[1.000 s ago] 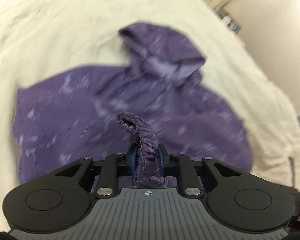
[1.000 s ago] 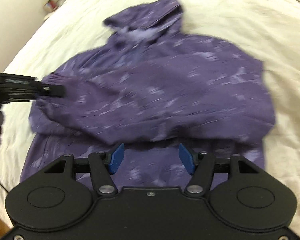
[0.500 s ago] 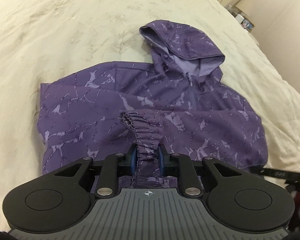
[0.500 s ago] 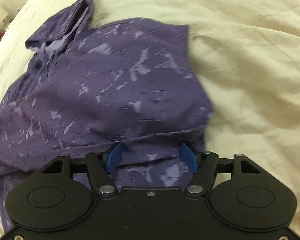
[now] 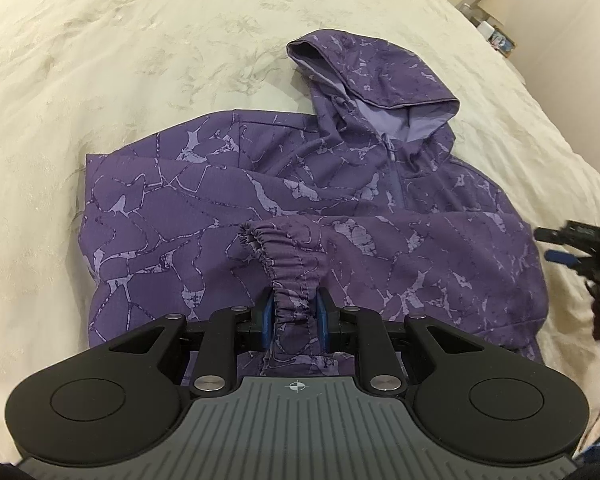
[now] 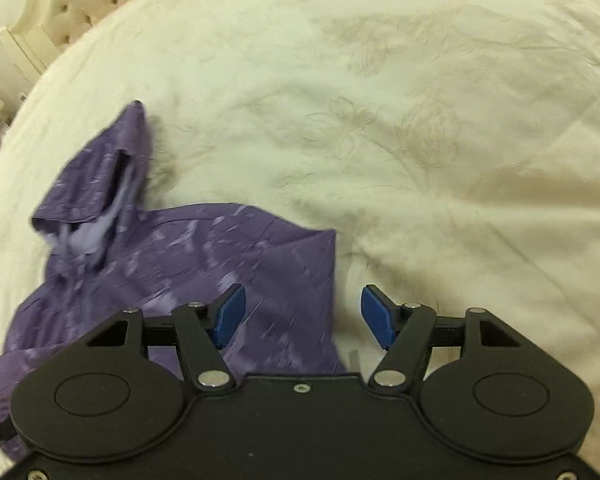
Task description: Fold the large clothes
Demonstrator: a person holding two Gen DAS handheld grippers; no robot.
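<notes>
A purple hooded jacket (image 5: 340, 216) with a pale marbled print lies on a cream bedspread (image 5: 140, 60), hood at the far side. My left gripper (image 5: 292, 316) is shut on the jacket's elastic sleeve cuff (image 5: 284, 264), holding it over the jacket's body. My right gripper (image 6: 302, 316) is open and empty, hovering over the jacket's right edge (image 6: 324, 280); the jacket (image 6: 180, 256) fills the lower left of the right wrist view. The right gripper also shows at the right edge of the left wrist view (image 5: 572, 248).
The cream bedspread (image 6: 420, 120) spreads wide on every side of the jacket. A tufted headboard (image 6: 84, 4) stands at the far left in the right wrist view. Small items sit on a shelf (image 5: 496, 32) by the wall.
My right gripper has swung right, from over the jacket's middle to its right edge, staying open. My left gripper keeps its hold on the cuff and has lowered it toward the jacket body.
</notes>
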